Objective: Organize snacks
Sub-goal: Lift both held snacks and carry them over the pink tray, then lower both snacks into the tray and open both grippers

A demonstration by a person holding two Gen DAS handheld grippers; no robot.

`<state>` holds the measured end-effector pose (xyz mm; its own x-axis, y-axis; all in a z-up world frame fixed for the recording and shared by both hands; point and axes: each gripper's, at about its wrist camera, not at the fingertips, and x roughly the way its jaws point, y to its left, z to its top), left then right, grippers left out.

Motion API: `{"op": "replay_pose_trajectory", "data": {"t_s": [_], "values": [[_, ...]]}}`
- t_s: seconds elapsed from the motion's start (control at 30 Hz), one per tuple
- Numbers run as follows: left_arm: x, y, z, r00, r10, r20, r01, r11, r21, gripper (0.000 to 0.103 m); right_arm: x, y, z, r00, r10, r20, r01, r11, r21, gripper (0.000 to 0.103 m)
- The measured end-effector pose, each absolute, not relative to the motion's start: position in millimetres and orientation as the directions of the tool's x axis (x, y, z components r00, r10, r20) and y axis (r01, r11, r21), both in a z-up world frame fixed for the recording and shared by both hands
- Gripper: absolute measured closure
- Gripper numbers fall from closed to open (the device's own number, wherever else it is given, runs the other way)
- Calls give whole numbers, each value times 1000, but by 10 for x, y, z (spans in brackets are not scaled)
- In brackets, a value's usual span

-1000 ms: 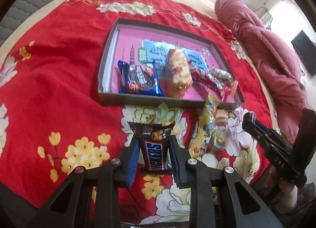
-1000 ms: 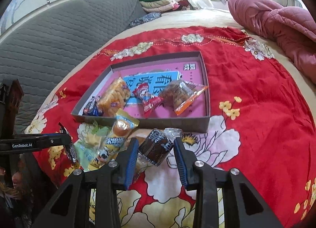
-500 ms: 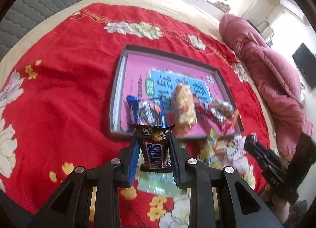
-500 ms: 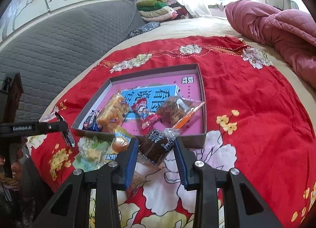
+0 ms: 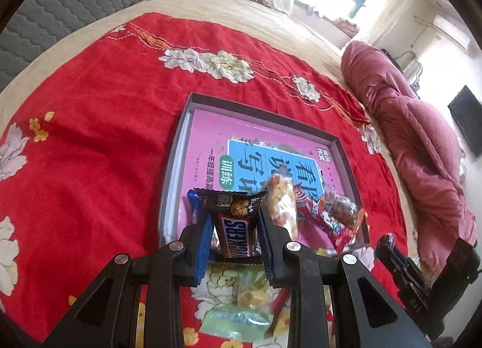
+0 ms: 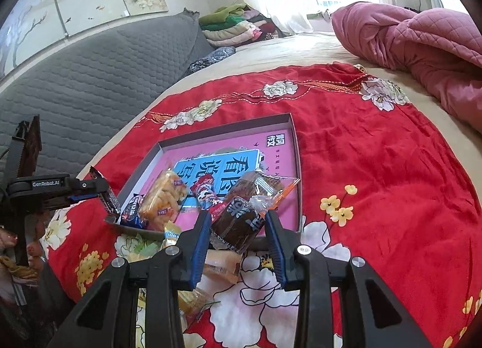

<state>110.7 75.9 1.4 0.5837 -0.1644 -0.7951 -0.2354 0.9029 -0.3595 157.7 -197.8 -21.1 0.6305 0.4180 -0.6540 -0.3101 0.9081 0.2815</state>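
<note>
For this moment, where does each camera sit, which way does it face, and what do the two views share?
Left wrist: behind the left gripper, looking along its fingers, which pinch a Snickers bar above the tray's near edge; the right gripper shows at lower right.
Right wrist: behind the right gripper, whose fingers clamp a brown snack packet near the tray's front wall; the left gripper enters at left.
Shared: tray, red floral cloth, pink quilt.

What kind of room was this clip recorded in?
Most likely a home bedroom: a bed under a red floral bedspread, a grey quilted headboard, a pink quilt bundled near the window, and folded clothes.
</note>
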Motion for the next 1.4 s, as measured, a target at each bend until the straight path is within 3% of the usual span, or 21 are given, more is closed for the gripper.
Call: {"op": "replay_pose_trajectory", "data": {"t_s": [0.7, 1.4], "values": [[1452, 496, -314, 506, -171, -845, -236, 915, -327, 73, 1815, -1888, -372, 615, 391, -685, -304, 919, 252, 66], [1458, 451, -367, 490, -181, -853, -229, 917, -327, 73, 1980, -1818, -566, 617, 276, -737, -264, 955, 137, 66]]}}
